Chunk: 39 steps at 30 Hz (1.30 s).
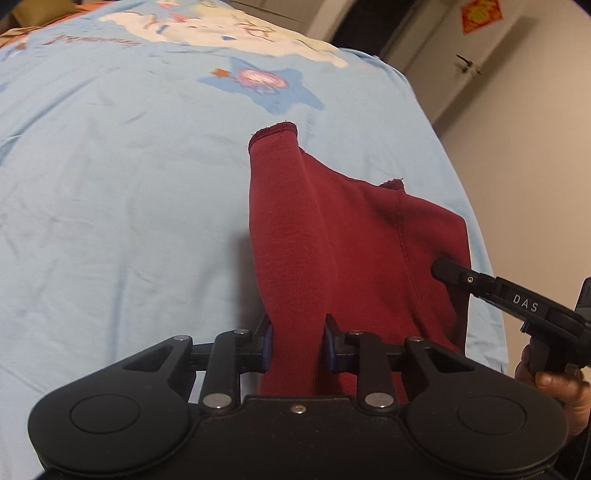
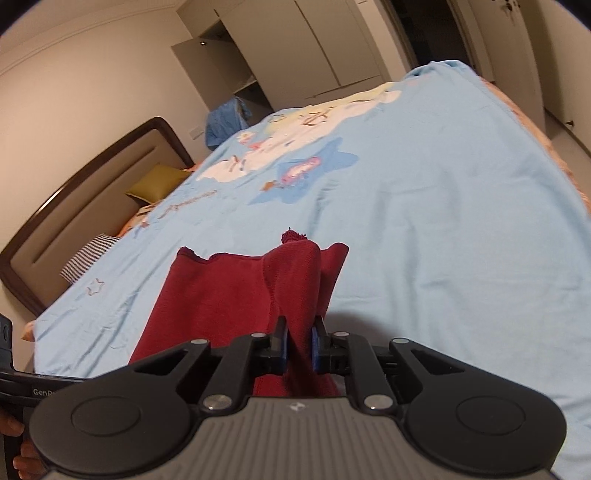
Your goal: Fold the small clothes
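Maroon garment (image 1: pixel 343 236) hangs near the bed's (image 1: pixel 110 184) edge, clenched in left tool (image 1: pixel 297 341) and right tool (image 2: pixel 298 345); uneven lifting could bunch it.

Your left gripper's (image 1: pixel 297 341) body hides the maroon garment's (image 1: pixel 354 236) near edge; the right gripper's (image 2: pixel 298 345) body does the same. Your hand (image 1: pixel 554 384) is cut off by the right frame edge. The bedspread's (image 1: pixel 110 184) script is blurred, unreadable. The wall lettering (image 1: pixel 482 14) is too small. The striped item (image 2: pixel 88 254) stays partly hidden.
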Tool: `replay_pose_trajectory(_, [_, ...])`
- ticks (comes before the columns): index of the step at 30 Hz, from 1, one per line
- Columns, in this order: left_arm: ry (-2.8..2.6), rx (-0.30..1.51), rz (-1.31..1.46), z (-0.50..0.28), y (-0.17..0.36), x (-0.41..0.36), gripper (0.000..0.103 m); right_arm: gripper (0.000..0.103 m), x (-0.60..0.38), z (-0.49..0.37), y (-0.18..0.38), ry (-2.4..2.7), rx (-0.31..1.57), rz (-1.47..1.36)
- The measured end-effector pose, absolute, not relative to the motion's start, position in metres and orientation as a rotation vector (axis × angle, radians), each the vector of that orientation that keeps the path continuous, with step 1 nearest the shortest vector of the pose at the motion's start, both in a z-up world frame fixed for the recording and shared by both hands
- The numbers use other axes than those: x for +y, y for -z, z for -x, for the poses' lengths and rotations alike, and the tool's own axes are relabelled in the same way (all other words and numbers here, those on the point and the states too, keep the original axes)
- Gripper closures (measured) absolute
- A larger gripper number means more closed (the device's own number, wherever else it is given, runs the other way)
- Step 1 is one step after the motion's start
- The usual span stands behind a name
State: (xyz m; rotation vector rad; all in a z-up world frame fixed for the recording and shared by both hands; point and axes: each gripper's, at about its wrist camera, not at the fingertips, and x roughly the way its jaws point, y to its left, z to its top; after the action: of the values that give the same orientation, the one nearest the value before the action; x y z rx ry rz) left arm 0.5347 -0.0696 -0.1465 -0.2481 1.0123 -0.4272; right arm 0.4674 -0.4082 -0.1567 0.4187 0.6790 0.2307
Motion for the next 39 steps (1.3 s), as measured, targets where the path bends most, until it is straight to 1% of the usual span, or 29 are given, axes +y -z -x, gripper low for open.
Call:
replay_pose_trajectory(5, [0.32, 1.018, 0.248, -0.535, 0.146, -0.04, 0.075, 0.09, -0.371, -0.498, 0.16, -0.304, 0.71, -0.396])
replay_pose_trajectory(10, [0.292, 1.071, 0.252, -0.543, 0.177, -0.025, 0.073, 0.089, -0.343, -0.517, 0.187, -0.302, 0.782, -0.336])
replay_pose_trajectory(14, [0.268, 1.079, 0.228, -0.545, 0.195, -0.024, 0.069, 0.088, -0.342, -0.517, 0.205, -0.255, 0.801, -0.339])
replay_pose_trajectory(19, [0.254, 1.066, 0.206, -0.545, 0.196, -0.027, 0.062, 0.084, -0.34, -0.511, 0.207, -0.25, 0.79, -0.305])
replay_pose_trajectory(21, [0.244, 1.063, 0.197, -0.544, 0.195, -0.029, 0.057, 0.079, -0.338, -0.511, 0.206, -0.248, 0.788, -0.285])
replay_pose_trajectory(23, [0.24, 1.061, 0.188, -0.542, 0.194, -0.032, 0.047, 0.076, -0.336, -0.509, 0.205, -0.245, 0.788, -0.269])
replay_pose_trajectory(24, [0.237, 1.058, 0.183, -0.541, 0.192, -0.034, 0.044, 0.073, -0.336, -0.508, 0.205, -0.245, 0.788, -0.261])
replay_pose_trajectory(25, [0.235, 1.052, 0.179, -0.539, 0.191, -0.035, 0.039, 0.071, -0.336, -0.507, 0.203, -0.244, 0.787, -0.254])
replay_pose_trajectory(26, [0.231, 1.043, 0.173, -0.537, 0.189, -0.036, 0.033, 0.068, -0.335, -0.505, 0.201, -0.246, 0.785, -0.249])
replay_pose_trajectory(27, [0.225, 1.034, 0.166, -0.535, 0.188, -0.037, 0.03, 0.065, -0.335, -0.502, 0.2, -0.248, 0.781, -0.242])
replay_pose_trajectory(28, [0.218, 1.023, 0.159, -0.534, 0.185, -0.038, 0.024, 0.062, -0.334, -0.499, 0.198, -0.249, 0.776, -0.228])
replay_pose_trajectory(29, [0.21, 1.01, 0.153, -0.531, 0.182, -0.038, 0.02, 0.056, -0.334, -0.496, 0.196, -0.25, 0.769, -0.213])
replay_pose_trajectory(30, [0.205, 1.001, 0.148, -0.529, 0.179, -0.039, 0.018, 0.049, -0.333, -0.493, 0.194, -0.251, 0.76, -0.2])
replay_pose_trajectory(33, [0.201, 0.974, 0.139, -0.521, 0.172, -0.038, 0.013, 0.041, -0.332, -0.483, 0.185, -0.244, 0.732, -0.17])
replay_pose_trajectory(38, [0.164, 0.906, 0.119, -0.503, 0.157, -0.036, 0.002, 0.027, -0.33, -0.462, 0.167, -0.231, 0.673, -0.124])
replay_pose_trajectory(39, [0.155, 0.884, 0.114, -0.498, 0.152, -0.035, 0.001, 0.024, -0.33, -0.457, 0.163, -0.228, 0.662, -0.117])
